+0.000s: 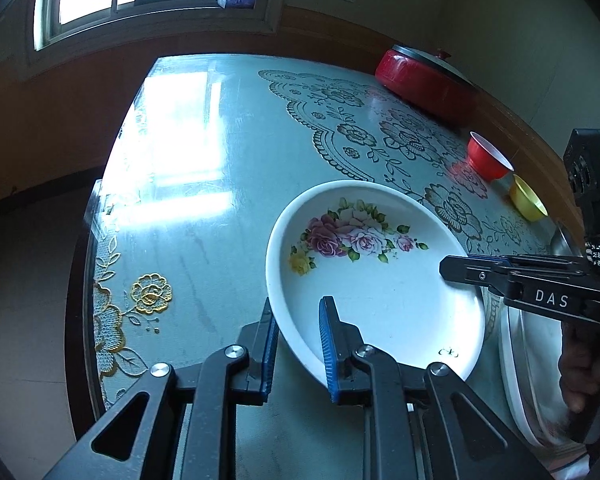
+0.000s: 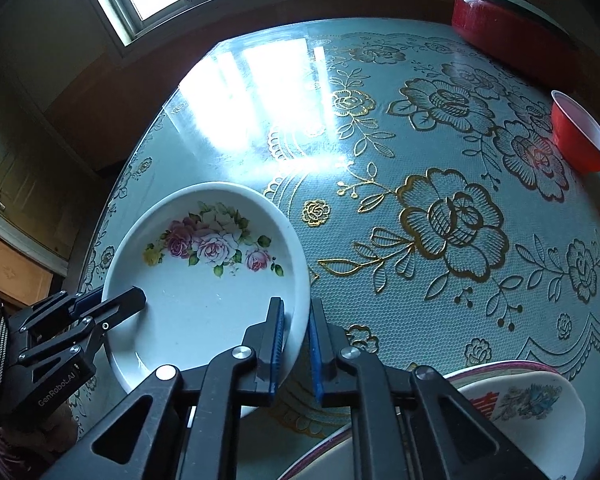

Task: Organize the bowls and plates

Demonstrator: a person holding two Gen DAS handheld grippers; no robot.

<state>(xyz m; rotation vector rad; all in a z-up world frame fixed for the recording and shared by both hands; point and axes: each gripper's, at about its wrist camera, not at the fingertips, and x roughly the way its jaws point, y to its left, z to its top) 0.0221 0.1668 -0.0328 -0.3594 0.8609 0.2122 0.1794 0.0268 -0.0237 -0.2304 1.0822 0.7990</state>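
Reading "DAS" on right gripper, perhaps "GenRobot.AI" on left gripper.

The table wears a lace-patterned cloth. Beyond the rose plate stand a red bowl, a yellow bowl and a red pot.

left claw pinching rose plate rim | right claw gripping far rim
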